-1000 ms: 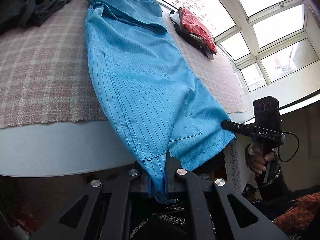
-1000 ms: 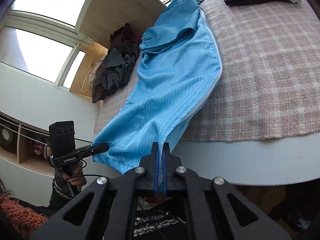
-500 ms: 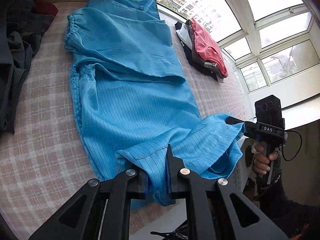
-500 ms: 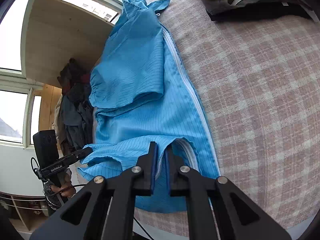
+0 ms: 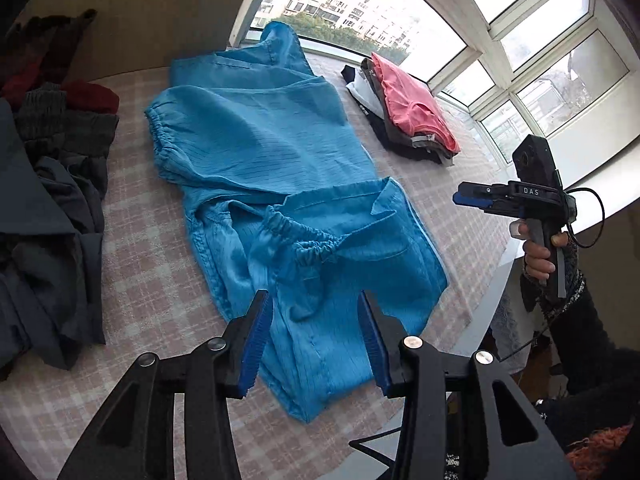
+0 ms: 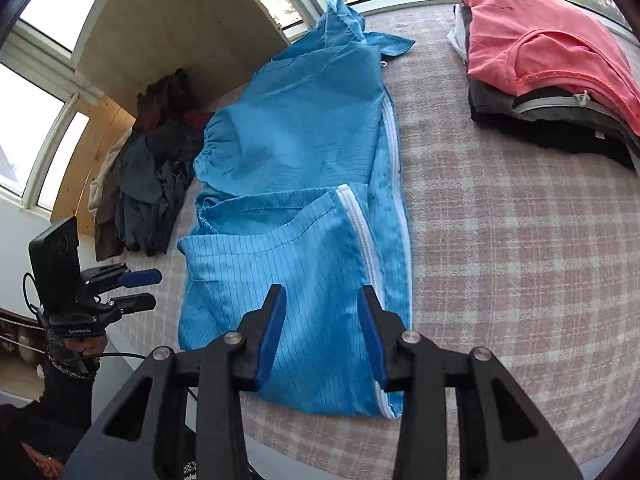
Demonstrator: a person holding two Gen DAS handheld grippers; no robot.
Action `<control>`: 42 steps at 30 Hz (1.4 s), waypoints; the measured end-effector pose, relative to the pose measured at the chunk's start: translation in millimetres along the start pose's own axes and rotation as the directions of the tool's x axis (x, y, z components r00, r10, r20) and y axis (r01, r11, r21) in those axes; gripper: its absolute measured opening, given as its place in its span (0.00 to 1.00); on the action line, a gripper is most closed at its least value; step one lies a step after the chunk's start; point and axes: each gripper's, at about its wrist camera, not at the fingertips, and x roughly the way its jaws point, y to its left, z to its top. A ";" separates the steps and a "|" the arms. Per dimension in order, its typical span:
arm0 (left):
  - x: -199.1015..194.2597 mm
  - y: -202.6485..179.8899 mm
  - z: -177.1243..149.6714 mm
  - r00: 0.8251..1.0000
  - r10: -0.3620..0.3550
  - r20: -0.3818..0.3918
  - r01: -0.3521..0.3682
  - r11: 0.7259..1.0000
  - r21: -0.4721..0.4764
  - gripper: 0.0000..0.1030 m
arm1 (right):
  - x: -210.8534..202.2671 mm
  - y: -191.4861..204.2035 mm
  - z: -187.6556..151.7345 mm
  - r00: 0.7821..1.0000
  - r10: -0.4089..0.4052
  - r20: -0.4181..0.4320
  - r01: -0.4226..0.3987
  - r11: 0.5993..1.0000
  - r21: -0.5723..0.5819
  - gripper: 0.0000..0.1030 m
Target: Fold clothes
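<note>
Left wrist view shows us, going left from the blue garment (image 5: 280,184), a heap of dark clothes (image 5: 52,216) on the plaid-covered bench (image 5: 140,288), piled loose and partly cut off by the frame. We see the blue garment itself lying lengthwise in the middle of the bench, its near end doubled back over its middle so that an elastic cuff (image 5: 304,236) sits on top. Our left hand-held gripper (image 5: 316,336) hangs just above that near fold with its jaws spread wide, gripping nothing. To the right of the garment, well apart, a stack of folded clothes (image 5: 412,116) topped in coral sits by the window. Our right hand-held gripper (image 6: 322,336) is likewise spread wide and empty over the garment's zip (image 6: 360,236) side. We judge the cloth thin, light and rather slick, apt to slide and sag, so we would pinch it at a seam, hem or folded edge, both layers together. The far collar end runs up against the window sill and is hard to read, and the under layers are hidden.
</note>
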 end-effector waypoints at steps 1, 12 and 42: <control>15.2 -5.7 -1.3 1.000 0.019 -0.018 -0.018 1.000 0.016 0.40 | 15.1 7.8 -3.4 0.998 0.032 -0.054 -0.035 0.998 -0.047 0.32; 53.8 3.1 8.3 0.928 0.372 0.037 -0.370 0.928 -0.037 0.39 | 25.1 0.3 19.1 0.960 -0.264 0.094 0.279 0.931 -0.235 0.29; 80.7 -19.1 -73.0 0.953 0.290 -0.084 -0.299 0.944 -0.138 0.56 | 38.8 -17.5 -91.3 0.957 -0.291 0.014 0.287 0.935 -0.210 0.40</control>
